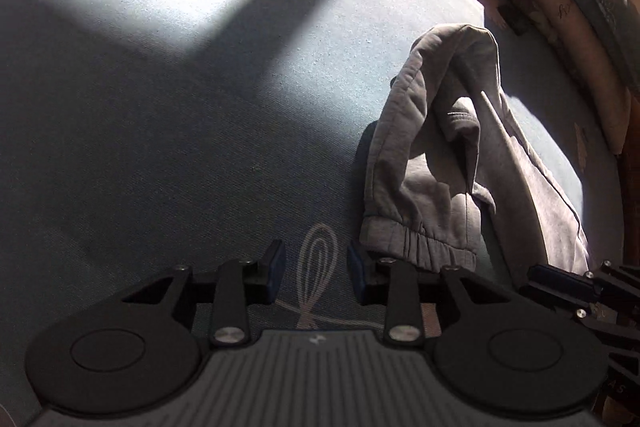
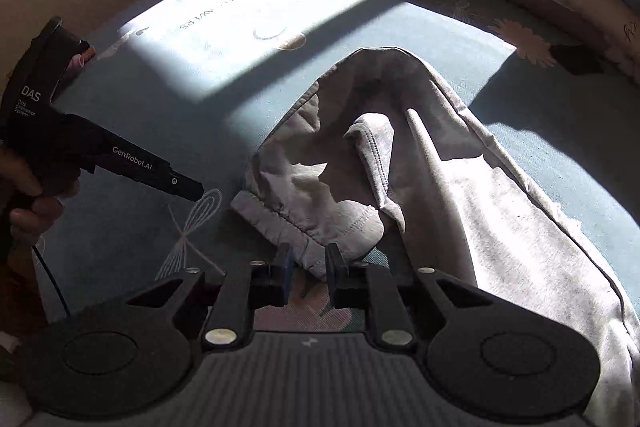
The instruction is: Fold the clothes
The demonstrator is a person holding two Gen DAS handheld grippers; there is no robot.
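The left gripper (image 1: 316, 277) is apart over the blue printed bedsheet (image 1: 180, 147); the right gripper (image 2: 307, 273) is slightly apart (cloth edge between), crumpled grey cotton garment (image 2: 440, 179) just ahead

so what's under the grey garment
The grey garment lies crumpled on the blue printed bedsheet, which shows all round it. A dragonfly print sits beside its elastic cuff. Anything beneath the folds is covered.
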